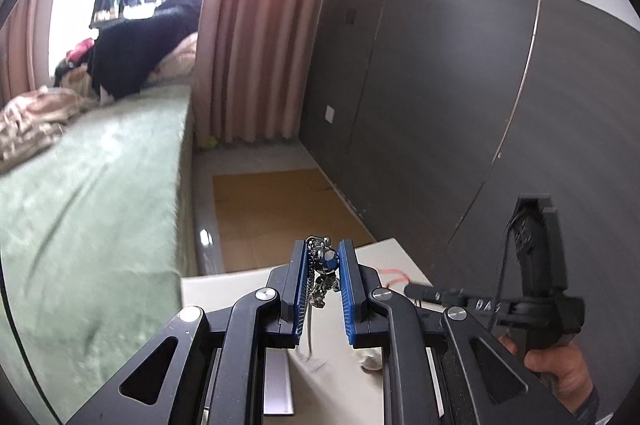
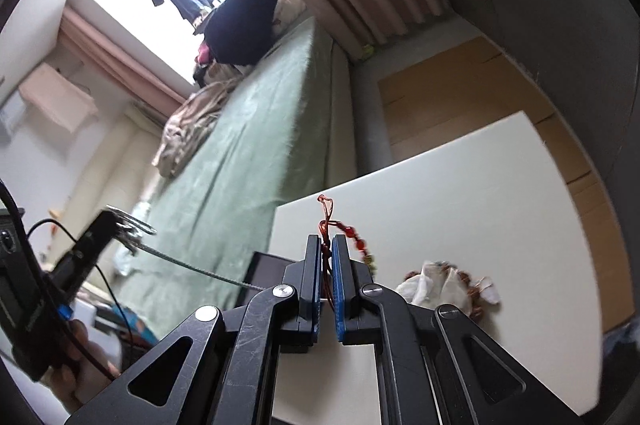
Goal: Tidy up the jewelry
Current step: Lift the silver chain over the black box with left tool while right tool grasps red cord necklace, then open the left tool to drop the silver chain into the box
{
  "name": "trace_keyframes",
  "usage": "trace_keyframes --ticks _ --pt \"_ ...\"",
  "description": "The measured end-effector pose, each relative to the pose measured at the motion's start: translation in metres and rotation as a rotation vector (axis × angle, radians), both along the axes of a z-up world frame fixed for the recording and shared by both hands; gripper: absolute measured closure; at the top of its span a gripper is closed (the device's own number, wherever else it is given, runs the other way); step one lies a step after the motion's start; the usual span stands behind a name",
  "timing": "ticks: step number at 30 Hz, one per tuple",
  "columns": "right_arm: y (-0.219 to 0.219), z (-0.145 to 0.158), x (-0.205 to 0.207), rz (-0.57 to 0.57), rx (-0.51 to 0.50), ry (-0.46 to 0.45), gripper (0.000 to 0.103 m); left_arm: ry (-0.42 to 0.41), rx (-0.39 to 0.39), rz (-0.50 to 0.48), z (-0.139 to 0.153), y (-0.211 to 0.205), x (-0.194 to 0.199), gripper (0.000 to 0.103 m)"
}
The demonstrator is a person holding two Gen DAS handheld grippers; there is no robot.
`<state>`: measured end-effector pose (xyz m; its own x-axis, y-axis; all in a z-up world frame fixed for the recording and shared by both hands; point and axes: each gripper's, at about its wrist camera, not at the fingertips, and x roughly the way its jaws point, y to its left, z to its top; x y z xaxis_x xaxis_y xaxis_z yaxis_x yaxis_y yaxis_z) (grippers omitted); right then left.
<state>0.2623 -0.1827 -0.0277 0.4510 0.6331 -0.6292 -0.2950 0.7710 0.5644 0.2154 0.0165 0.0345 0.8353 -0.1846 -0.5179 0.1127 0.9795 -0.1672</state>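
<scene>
My left gripper (image 1: 323,249) is shut on a silver necklace (image 1: 322,267) with a blue stone; its chain hangs down to the white table (image 1: 224,289). It also shows in the right wrist view (image 2: 132,225), with the chain stretched out from its tip. My right gripper (image 2: 327,245) is shut on a red cord bracelet (image 2: 326,215) with red beads (image 2: 354,237) that hangs over the white table (image 2: 460,193). The right gripper also shows at the right of the left wrist view (image 1: 416,291).
A crumpled white tissue with brownish beads (image 2: 444,283) lies on the table to the right. A dark tray (image 2: 266,271) sits at the table's left. A green bed (image 1: 88,193), pink curtains (image 1: 260,25), a dark wardrobe (image 1: 440,97) and cardboard (image 1: 276,205) on the floor surround the table.
</scene>
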Motion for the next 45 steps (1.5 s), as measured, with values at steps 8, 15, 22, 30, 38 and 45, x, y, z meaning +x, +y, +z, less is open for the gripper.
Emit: trace_keyframes --ticks 8,15,22,30,38,45 --pt "0.006 -0.009 -0.01 0.004 0.033 0.014 0.096 -0.102 0.099 0.027 0.051 0.005 -0.02 0.087" --pt "0.003 -0.007 -0.014 0.009 0.052 0.003 0.096 -0.159 0.142 0.04 0.077 0.005 -0.027 0.088" --pt "0.0 -0.009 -0.016 0.01 0.051 0.004 0.096 -0.14 0.138 0.046 0.064 0.004 -0.022 0.088" --pt "0.002 -0.006 -0.019 0.018 0.017 -0.007 0.096 -0.037 0.111 0.065 0.016 0.009 0.003 0.088" --pt "0.004 -0.009 -0.015 0.019 0.002 0.007 0.096 0.075 0.075 0.072 -0.033 0.008 0.016 0.088" --pt "0.006 -0.014 -0.012 0.017 0.009 0.019 0.096 0.205 -0.013 0.059 -0.08 0.017 0.029 0.088"
